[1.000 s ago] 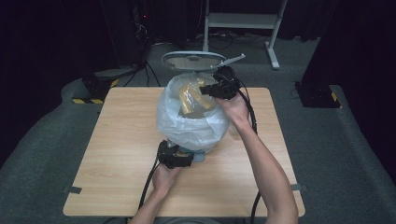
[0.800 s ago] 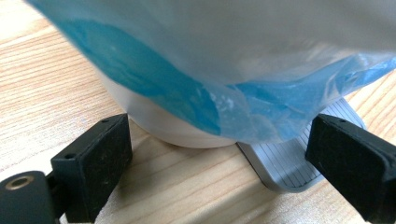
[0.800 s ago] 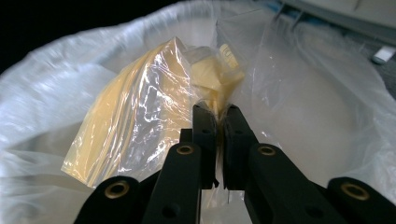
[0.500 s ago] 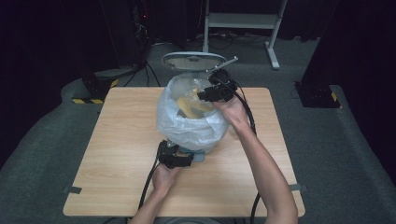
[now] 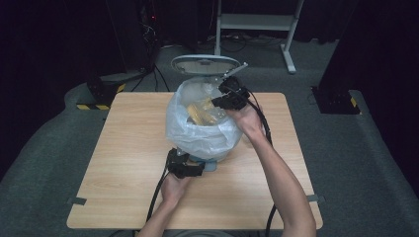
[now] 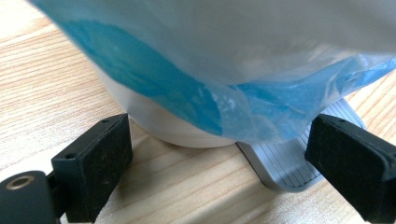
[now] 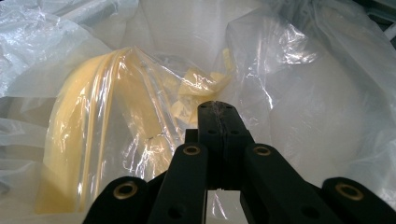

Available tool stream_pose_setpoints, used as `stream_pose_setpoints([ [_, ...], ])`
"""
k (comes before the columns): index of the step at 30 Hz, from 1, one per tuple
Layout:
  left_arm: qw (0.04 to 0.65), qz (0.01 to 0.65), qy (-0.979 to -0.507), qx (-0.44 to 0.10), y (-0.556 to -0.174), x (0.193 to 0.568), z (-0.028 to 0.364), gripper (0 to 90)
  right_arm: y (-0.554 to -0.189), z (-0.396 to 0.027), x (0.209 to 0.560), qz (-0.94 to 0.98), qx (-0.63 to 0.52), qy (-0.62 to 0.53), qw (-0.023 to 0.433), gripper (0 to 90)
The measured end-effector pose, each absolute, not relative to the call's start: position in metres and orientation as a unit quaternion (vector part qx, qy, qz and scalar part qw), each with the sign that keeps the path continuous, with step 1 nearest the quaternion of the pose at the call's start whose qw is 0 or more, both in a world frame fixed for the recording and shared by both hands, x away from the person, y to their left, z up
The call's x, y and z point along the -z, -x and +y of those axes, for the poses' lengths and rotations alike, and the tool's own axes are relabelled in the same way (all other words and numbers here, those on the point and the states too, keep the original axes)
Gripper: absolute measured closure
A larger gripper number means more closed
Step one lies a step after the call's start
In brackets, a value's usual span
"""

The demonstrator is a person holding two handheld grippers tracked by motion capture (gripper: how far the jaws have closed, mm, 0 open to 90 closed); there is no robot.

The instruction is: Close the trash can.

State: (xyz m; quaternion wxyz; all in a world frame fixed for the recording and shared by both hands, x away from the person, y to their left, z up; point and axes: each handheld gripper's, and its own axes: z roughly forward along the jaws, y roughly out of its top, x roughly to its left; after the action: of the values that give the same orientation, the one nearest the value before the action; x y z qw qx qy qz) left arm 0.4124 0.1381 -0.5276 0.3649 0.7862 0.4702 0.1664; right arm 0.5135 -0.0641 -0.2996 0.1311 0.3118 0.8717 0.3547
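Wooden table (image 5: 123, 163), dark room. Right gripper (image 5: 228, 98) clamped shut on bag liner (image 5: 207, 136), now lower at bin rim than before; left gripper (image 5: 184, 165) gaping around bin base (image 6: 163, 119). Likely seating liner.

Your bin (image 5: 210, 163) stands mid-surface (image 5: 123, 163), lined with a bag (image 5: 197, 133) that holds a packet (image 5: 200, 112). Your left claw (image 5: 190, 165) sits before the bin's base, a pedal (image 6: 285, 163) between its jaws. Your right claw (image 5: 217, 101) reaches into the bag from the right.
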Motion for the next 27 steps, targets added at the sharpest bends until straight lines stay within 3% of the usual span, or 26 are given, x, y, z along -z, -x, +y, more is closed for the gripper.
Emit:
stream_pose_setpoints([
  [5, 0.365, 0.47, -0.786, -0.166, -0.412, 0.528, 0.138, 7.4, -0.507, -0.066, 0.294, 0.853, -0.39, -0.321, 0.127, 81.1],
  [10, 0.365, 0.47, -0.786, -0.166, -0.412, 0.528, 0.138, 7.4, -0.501, -0.065, 0.285, 0.846, -0.409, -0.305, 0.156, 71.1],
  [22, 0.366, 0.471, -0.785, -0.166, -0.412, 0.528, 0.138, 7.4, -0.509, -0.044, 0.295, 0.873, -0.357, -0.286, 0.173, 85.3],
  [27, 0.367, 0.473, -0.784, -0.165, -0.412, 0.528, 0.138, 7.5, -0.504, -0.052, 0.294, 0.867, -0.368, -0.291, 0.168, 84.5],
])
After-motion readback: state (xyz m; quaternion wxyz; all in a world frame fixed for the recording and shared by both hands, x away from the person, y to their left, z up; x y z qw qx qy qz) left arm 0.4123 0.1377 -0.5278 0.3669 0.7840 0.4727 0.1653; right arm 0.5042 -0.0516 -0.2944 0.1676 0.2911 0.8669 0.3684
